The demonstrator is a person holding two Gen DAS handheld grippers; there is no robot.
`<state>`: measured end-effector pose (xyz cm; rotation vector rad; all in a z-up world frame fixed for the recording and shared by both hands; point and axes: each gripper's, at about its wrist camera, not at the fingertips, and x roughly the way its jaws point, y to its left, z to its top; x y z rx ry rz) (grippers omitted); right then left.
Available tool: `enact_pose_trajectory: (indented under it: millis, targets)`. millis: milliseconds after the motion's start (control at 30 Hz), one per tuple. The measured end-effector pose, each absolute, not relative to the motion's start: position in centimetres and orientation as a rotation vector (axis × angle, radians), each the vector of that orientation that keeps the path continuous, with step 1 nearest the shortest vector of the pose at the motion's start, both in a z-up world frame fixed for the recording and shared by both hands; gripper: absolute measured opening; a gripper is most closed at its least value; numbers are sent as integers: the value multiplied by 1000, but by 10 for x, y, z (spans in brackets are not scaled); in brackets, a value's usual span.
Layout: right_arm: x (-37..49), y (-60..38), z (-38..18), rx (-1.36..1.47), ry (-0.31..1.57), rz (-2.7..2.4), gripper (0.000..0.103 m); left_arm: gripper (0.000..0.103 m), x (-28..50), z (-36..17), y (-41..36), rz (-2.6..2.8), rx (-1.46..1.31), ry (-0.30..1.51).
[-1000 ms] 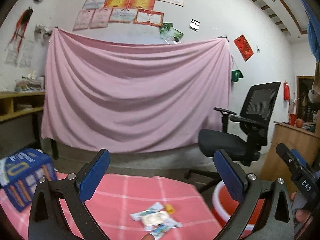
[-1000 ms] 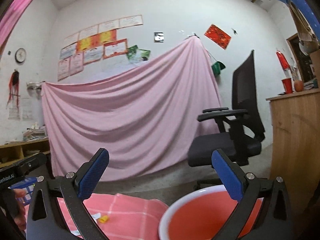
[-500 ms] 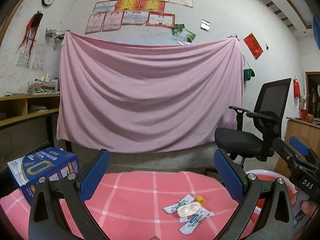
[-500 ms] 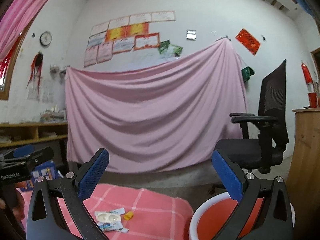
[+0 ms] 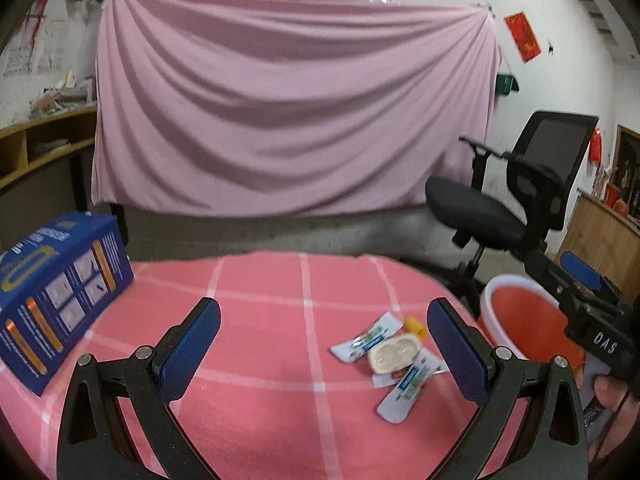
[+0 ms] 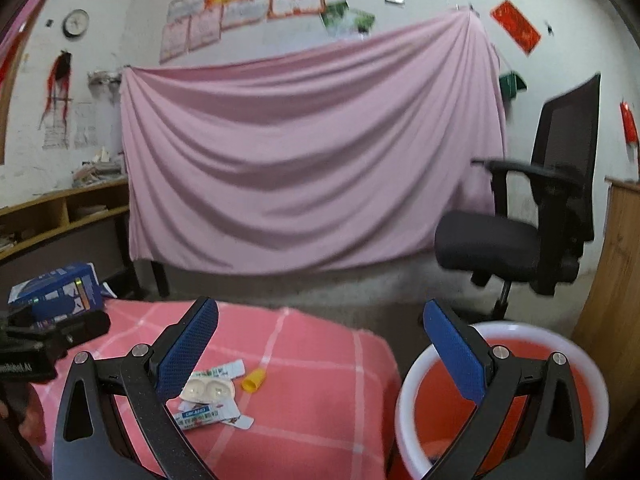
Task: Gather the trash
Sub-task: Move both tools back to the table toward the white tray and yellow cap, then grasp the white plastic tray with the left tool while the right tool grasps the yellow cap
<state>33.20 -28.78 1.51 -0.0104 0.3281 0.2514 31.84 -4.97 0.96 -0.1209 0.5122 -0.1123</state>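
A small heap of trash lies on the pink checked tablecloth (image 5: 260,300): white sachets (image 5: 366,338), a cream two-well blister (image 5: 394,354) and a yellow cap (image 5: 415,325). The same sachets (image 6: 200,416), blister (image 6: 208,390) and cap (image 6: 255,380) show in the right wrist view. My left gripper (image 5: 324,348) hovers open above the cloth, left of the heap. My right gripper (image 6: 320,348) is open too, between the heap and the red bin (image 6: 508,400) with a white rim. The bin (image 5: 516,320) stands beside the table's right edge.
A blue carton (image 5: 56,292) stands on the table's left side. A black office chair (image 5: 520,200) sits behind the bin, with a wooden cabinet (image 6: 616,280) to its right. A pink sheet (image 5: 288,100) hangs on the back wall. A wooden shelf (image 5: 40,148) runs along the left.
Both cameras have tilted downward and come closer to the table, so more of the cloth, the trash heap and the bin shows. Both grippers stay open.
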Motion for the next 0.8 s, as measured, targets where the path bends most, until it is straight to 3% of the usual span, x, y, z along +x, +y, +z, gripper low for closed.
enact_pose_trajectory:
  millis: [100,167,233,300,400,467,533,767,800]
  targets:
    - [344,-284,8,3,402,237,103,97,332,5,-52,-124,-116,580]
    - [352,-281,2,-1,452,232,96,91,341,1,-52,-153,-127,634]
    - [362,-274,-5,-20,519,251,80,77,348,-6,-50,-197,-157,686]
    - [370,-270,-10,-29,567,268,73,65,357,-10,-49,-244,-185,744]
    - [378,-267,-17,-26,633,270,63,60,369,-18,-52,-316,-219,813]
    - [381,-267,-21,-22,661,263,54,48,375,-20,-53,-355,-242,848]
    - [384,-269,-22,-8,680,268,51,38,381,-22,-53,-387,-261,884]
    - [391,-264,-27,15,726,322,46,22,401,-25,-51,-450,-313,972]
    - [393,-261,-28,14,736,330,45,17,403,-26,-50,-453,-324,978]
